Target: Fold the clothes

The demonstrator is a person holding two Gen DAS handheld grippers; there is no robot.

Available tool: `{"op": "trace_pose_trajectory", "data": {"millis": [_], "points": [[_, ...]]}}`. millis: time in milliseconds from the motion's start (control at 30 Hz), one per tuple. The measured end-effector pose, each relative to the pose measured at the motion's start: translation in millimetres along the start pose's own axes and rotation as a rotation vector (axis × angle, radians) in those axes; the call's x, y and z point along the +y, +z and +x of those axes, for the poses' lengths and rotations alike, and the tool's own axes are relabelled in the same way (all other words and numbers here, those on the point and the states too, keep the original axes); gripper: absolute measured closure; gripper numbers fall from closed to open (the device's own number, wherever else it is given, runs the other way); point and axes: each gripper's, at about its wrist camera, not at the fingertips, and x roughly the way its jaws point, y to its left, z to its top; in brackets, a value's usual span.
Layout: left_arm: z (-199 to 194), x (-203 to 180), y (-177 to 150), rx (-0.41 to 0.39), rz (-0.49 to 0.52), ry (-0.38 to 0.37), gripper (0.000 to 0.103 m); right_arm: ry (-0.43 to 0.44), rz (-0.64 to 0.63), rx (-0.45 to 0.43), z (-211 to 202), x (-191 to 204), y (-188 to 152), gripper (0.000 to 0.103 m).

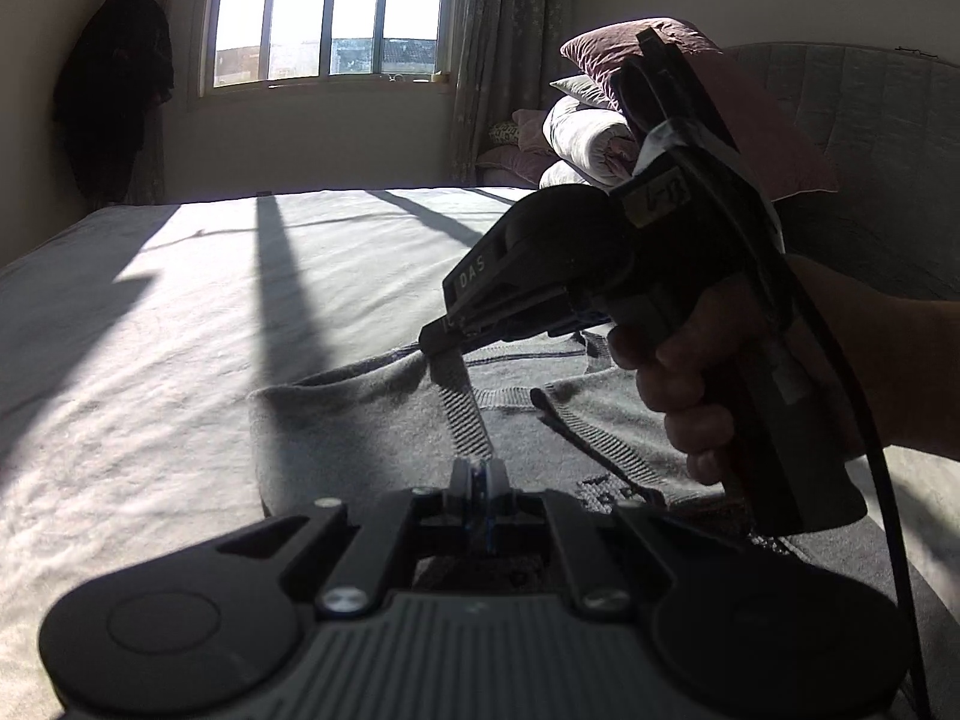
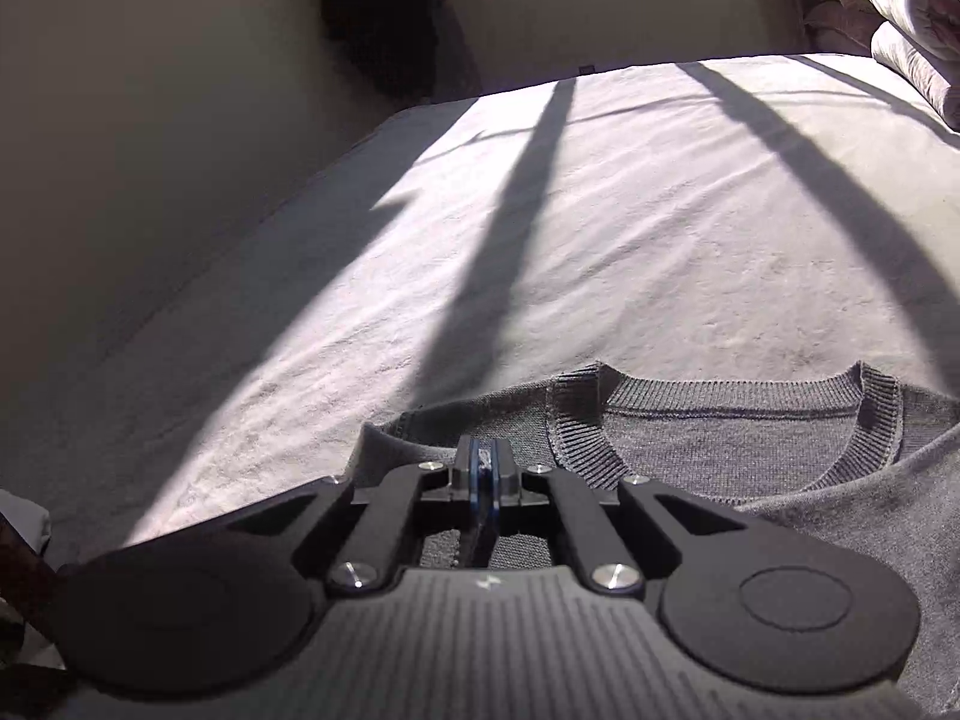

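On the bed point(image 2: 600, 228): your grey sweater point(image 2: 750, 450) lies flat, collar away from you.
Tools: left tool point(image 1: 477, 474) and right tool point(image 2: 483, 459) both clamped on knit.
Progress: you're mid-fold; stacking remains.

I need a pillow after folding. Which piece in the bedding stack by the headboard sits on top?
The plum-coloured pillow; the rolled white quilts lie stacked beneath it.

**Grey sweater on the bed**

A grey knitted sweater point(image 2: 750, 450) is lying flat on the bed, its ribbed round collar point(image 2: 882, 414) facing the window end. One edge is lying folded over the body, ribbed cuff point(image 2: 576, 426) resting beside the neckline.
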Motion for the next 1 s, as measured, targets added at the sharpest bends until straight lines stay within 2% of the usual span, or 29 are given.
{"op": "trace_pose_trajectory", "data": {"millis": [333, 567, 800, 933, 1000], "points": [[21, -22, 5, 0.031, -0.077, -0.090, 0.099, -0.034, 0.042, 0.004, -13, -36, 5, 0.098], [33, -32, -2, 0.073, -0.055, -0.128, 0.099, -0.070, 0.053, 0.019, -11, -52, 1, 0.098], [39, -29, -6, 0.111, -0.038, -0.136, 0.097, -0.151, 0.075, 0.028, -7, -66, -13, 0.099], [21, -10, 4, 0.074, -0.073, -0.157, 0.081, -0.168, 0.034, 0.017, -12, -63, -17, 0.099], [18, 6, 9, 0.059, -0.107, -0.139, 0.078, -0.161, 0.038, 0.008, -15, -63, -16, 0.099]]}}
